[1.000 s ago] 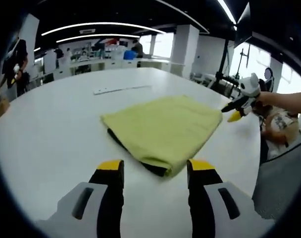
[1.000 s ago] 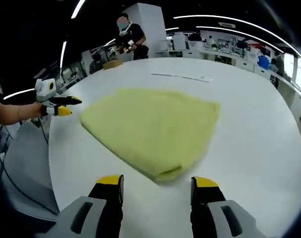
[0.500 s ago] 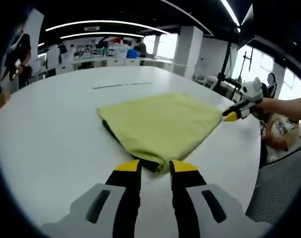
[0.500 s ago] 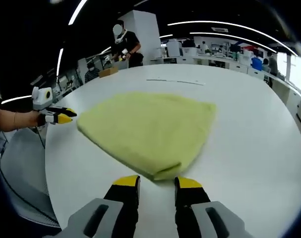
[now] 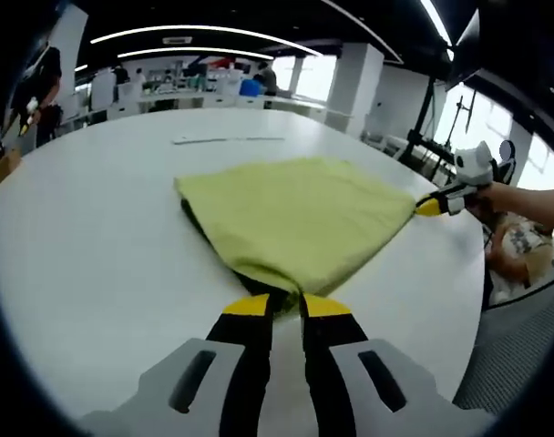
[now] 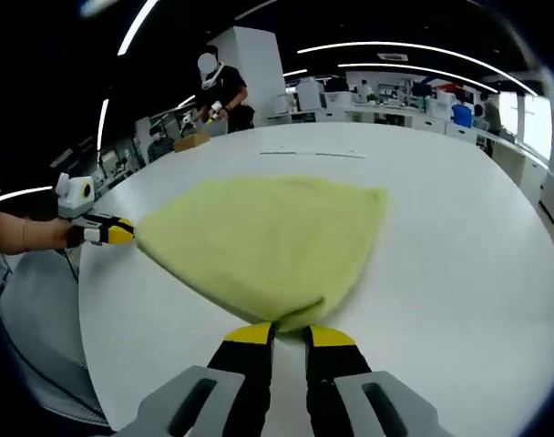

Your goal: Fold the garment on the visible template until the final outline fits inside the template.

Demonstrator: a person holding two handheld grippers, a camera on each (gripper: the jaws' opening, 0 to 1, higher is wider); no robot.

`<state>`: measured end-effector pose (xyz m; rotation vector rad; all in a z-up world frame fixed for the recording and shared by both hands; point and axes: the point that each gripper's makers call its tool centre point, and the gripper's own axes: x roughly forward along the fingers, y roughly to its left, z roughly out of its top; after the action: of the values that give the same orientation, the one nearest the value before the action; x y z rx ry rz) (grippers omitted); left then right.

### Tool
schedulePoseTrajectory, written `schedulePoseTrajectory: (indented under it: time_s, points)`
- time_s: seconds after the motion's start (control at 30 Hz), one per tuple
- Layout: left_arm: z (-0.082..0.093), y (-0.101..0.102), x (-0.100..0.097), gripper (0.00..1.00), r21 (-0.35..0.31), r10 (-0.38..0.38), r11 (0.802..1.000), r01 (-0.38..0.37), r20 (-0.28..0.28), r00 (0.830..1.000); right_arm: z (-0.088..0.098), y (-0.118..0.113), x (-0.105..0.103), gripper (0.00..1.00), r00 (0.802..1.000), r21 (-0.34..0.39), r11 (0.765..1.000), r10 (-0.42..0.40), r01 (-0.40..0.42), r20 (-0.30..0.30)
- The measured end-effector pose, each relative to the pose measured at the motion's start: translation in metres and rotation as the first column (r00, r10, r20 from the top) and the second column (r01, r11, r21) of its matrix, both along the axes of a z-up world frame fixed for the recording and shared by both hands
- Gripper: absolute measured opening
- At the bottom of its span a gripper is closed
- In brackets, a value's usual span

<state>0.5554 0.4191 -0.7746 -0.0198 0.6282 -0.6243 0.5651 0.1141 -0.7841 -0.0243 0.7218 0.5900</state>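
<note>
White table (image 5: 86, 237) — claws now on garment (image 5: 295, 218)

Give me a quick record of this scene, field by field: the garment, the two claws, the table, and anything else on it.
garment: yellow-green garment, folded, flat on the table
left claw: left claw shut on the garment's near corner
right claw: right claw shut on another corner
table: white table
other item: thin white strip beyond the garment
template: cannot tell

Garment (image 5: 300, 217) on table (image 5: 95, 246), left gripper (image 5: 287, 303) and right gripper (image 6: 289, 334) at opposite corners
</note>
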Motion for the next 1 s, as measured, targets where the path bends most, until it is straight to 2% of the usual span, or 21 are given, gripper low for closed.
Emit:
schedulePoseTrajectory:
  time_s: [0.5,1.0]
  points:
    - [-0.0015,0.0013,0.0029,0.0,-0.015,0.02,1.0,-0.02,-0.017,1.0,0.0062,-0.0005,0.0015,0.0,0.999,0.054,0.998,-0.025,0.024,0.021]
    - [0.0021,-0.004,-0.001,0.08,-0.084,0.026,0.996,-0.03,-0.047,0.999,0.0091,-0.0034,0.0015,0.0,0.999,0.064,0.998,-0.026,0.025,0.019]
